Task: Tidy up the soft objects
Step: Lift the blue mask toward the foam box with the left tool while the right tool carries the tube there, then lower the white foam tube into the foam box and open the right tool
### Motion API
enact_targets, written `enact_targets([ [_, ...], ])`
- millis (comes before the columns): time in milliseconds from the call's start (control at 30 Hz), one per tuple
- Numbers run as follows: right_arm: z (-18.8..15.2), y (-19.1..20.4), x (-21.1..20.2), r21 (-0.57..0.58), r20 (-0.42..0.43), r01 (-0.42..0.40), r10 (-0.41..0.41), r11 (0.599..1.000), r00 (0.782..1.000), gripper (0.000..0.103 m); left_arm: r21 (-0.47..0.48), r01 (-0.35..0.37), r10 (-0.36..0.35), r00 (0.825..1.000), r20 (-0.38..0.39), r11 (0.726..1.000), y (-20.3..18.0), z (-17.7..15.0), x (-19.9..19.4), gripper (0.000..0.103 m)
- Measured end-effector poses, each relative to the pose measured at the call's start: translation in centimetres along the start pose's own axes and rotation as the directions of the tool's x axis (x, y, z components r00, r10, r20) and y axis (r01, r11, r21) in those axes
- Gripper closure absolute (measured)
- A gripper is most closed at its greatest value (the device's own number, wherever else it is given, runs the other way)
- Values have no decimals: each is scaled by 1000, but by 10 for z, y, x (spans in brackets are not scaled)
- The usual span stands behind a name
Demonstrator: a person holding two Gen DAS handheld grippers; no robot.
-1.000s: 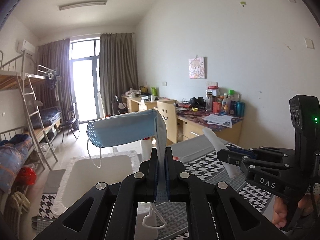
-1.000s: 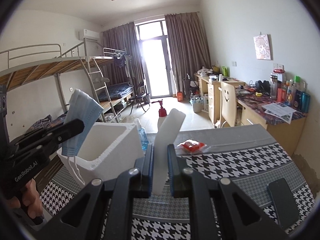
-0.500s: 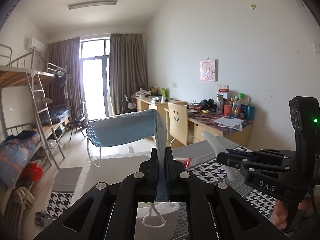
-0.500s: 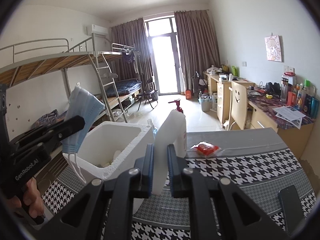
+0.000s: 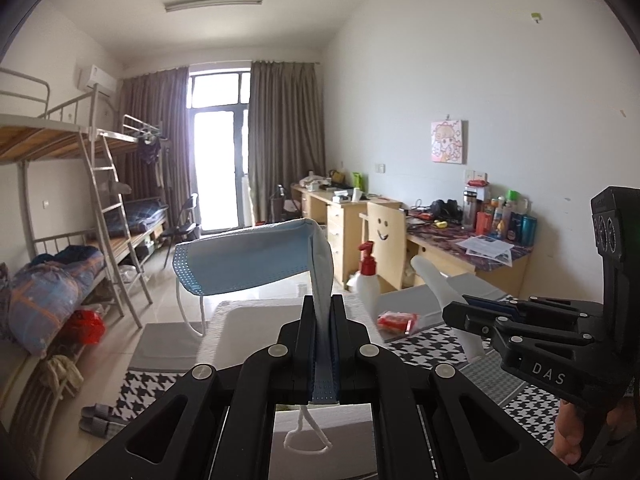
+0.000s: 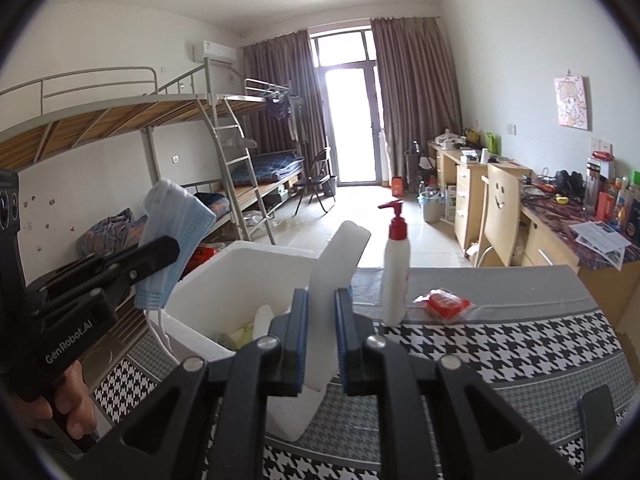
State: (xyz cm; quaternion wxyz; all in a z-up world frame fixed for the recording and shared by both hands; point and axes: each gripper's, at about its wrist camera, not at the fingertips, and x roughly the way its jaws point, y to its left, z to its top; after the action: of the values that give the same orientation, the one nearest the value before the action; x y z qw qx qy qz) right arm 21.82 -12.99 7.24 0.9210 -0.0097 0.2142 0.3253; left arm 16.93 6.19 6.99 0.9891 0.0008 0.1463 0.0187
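White walls (image 5: 420,80), tiled floor (image 6: 360,236); metal bunk beds (image 6: 120,120) at left, brown curtains (image 5: 284,140) flanking bright glass door (image 6: 350,124), wooden desks (image 5: 332,208) along right wall, ceiling lamp (image 5: 214,3).

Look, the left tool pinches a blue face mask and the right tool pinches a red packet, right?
Not quite. The left tool does pinch the blue face mask, but the right tool pinches a white foam strip. In the right wrist view, the red packet lies on the table beside the pump bottle.
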Motion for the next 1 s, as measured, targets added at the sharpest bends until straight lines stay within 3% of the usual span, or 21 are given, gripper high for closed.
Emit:
enact_targets([
  [533, 8, 27, 24, -43, -32, -53, 52, 998, 998, 87, -39, -93, 93, 996, 16, 995, 30, -4, -10, 97],
  [1000, 10, 39, 45, -65, -83, -83, 77, 994, 994, 87, -68, -121, 122, 992, 12, 990, 48, -11, -19, 97],
])
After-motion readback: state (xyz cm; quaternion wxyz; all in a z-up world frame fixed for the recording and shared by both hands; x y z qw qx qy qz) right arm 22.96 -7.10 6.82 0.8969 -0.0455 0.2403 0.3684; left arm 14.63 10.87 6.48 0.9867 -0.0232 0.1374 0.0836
